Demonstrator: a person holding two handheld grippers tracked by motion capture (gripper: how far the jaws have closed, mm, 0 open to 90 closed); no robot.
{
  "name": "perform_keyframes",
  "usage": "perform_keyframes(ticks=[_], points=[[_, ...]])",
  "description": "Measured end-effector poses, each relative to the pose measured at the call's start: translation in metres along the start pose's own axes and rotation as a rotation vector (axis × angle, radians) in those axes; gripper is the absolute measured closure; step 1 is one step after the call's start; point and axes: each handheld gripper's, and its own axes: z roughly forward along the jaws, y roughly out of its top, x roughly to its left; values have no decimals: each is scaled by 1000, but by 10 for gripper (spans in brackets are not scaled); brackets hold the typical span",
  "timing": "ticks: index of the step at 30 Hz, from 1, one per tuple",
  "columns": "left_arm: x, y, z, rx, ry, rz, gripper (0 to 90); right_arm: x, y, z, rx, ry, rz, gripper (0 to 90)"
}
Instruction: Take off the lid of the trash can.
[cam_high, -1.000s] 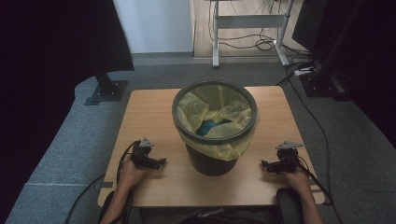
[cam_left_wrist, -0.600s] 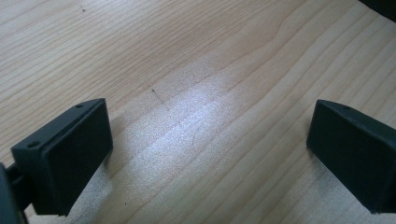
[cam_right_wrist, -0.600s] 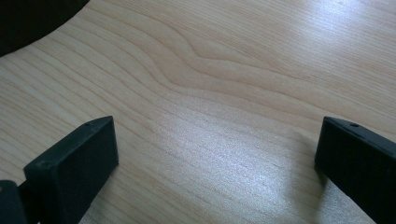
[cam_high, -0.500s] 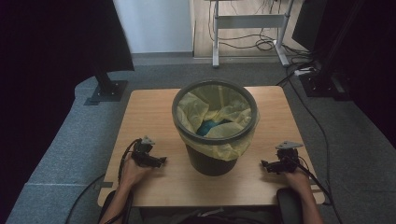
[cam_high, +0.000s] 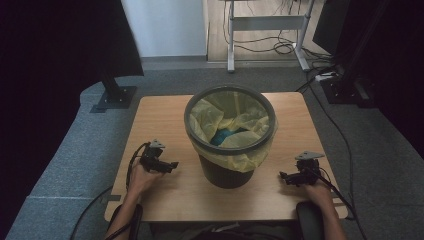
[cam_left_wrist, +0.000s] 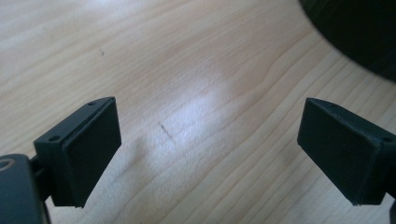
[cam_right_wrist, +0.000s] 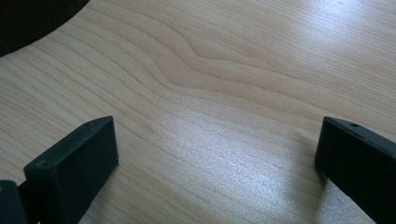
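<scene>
A dark waste bin (cam_high: 220, 175) with a yellow liner (cam_high: 212, 114) stands in the middle of the wooden table (cam_high: 160, 115); something blue (cam_high: 226, 136) lies inside it. My left gripper (cam_high: 172, 165) is held just left of the bin, pointing toward it. Its jaws stand open above bare wood (cam_left_wrist: 210, 154) and have just been closing a little, with nothing between them. The bin's dark wall (cam_left_wrist: 359, 32) shows at the upper right of the left gripper view. My right gripper (cam_high: 283, 176) rests right of the bin, open over bare wood (cam_right_wrist: 217, 163). The bin's wall (cam_right_wrist: 28, 18) is at the upper left of the right gripper view.
Cables trail from both grippers off the table's front edge. A black monitor stand (cam_high: 112, 95) sits on the grey floor beyond the table's far left corner. A metal desk frame (cam_high: 265, 22) and loose cables lie farther back.
My left gripper has lifted slightly off the table. The right gripper and the bin have stayed where they were.
</scene>
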Motion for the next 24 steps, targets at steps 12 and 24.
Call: perform_keyframes(ticks=[12,24], points=[[5,30,-22,-23,-51,1,62,0,0,0,0,0,-1,0],[6,68,-48,-42,-55,14,37,0,0,0,0,-1,-3,0]])
